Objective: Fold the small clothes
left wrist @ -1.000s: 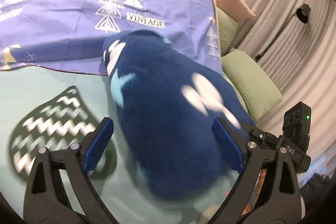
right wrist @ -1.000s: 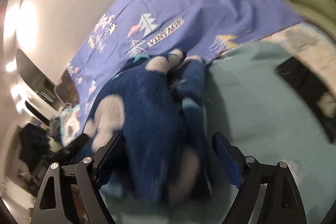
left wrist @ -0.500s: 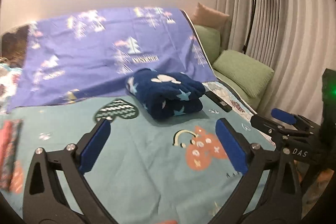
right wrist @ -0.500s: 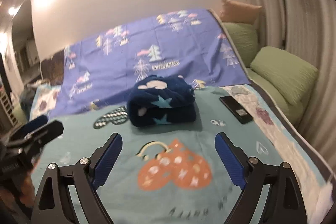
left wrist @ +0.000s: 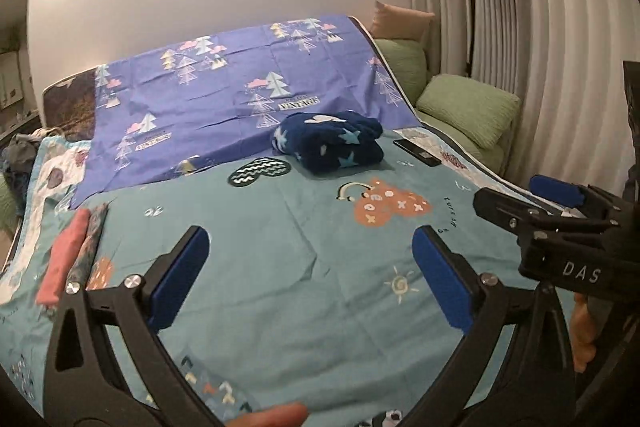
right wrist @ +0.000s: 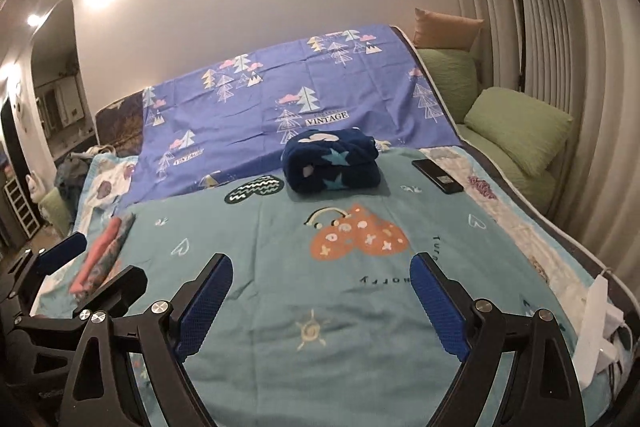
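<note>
while both grippers' fingers [left wrist: 180, 279] gape empty | folded navy garment [left wrist: 330, 143] apparently on bed [left wrist: 280, 267]

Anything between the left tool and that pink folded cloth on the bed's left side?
Nothing visible. The left tool is open and empty; only bare teal bedsheet lies between it and the pink folded cloth.
</note>
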